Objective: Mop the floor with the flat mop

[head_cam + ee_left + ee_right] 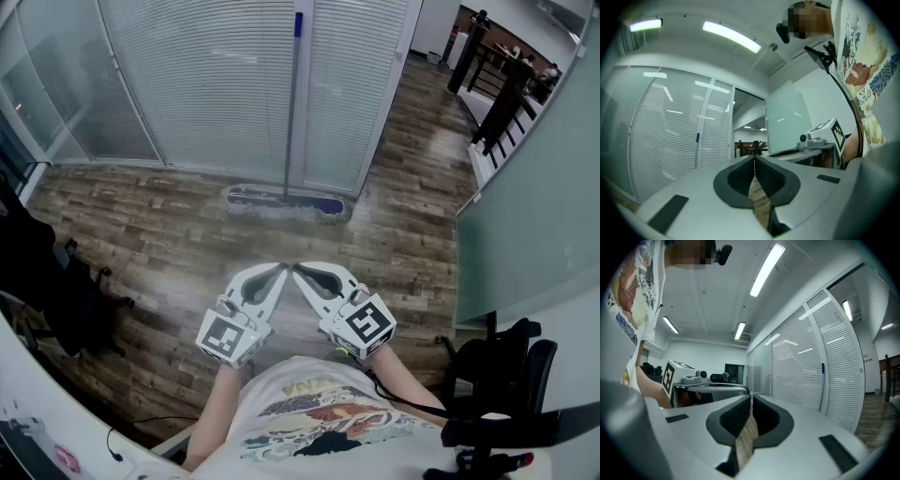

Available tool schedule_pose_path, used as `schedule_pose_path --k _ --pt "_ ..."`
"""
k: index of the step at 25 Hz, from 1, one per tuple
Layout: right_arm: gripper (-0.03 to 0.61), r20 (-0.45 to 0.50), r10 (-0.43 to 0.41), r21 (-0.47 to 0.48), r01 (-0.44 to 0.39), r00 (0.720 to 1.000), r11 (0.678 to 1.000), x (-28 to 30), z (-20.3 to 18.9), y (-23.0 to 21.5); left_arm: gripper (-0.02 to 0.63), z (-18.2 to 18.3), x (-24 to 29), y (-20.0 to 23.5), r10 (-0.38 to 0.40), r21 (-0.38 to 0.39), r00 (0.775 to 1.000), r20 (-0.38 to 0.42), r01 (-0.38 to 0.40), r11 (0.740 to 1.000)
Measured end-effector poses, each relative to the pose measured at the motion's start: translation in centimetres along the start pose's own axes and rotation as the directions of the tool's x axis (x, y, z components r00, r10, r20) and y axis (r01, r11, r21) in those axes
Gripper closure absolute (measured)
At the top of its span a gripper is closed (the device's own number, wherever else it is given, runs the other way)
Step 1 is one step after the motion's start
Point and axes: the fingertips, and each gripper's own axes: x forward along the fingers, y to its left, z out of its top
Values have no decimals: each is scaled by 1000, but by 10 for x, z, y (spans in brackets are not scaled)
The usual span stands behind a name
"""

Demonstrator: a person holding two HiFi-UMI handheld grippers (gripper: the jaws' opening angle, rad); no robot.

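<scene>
Both tools sit nearest you: left gripper (278, 272) and right gripper (302, 272), level in front of your shirt (319, 417), tips close together. Each has its jaws fully closed with nothing between them. Flat mop (281, 202) is well ahead of them, head flat on the wood floor (159, 234), handle (292, 103) upright against the blind-covered glass partition (206, 84). Black chairs (497, 370) flank you.
</scene>
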Motion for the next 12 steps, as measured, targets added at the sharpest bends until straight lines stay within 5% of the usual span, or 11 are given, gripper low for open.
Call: schedule_pose_path --k 12 --pt "546 -29 -88 67 90 996 994 -6 2 -26 601 -12 0 -2 -23 -16 999 -30 22 1000"
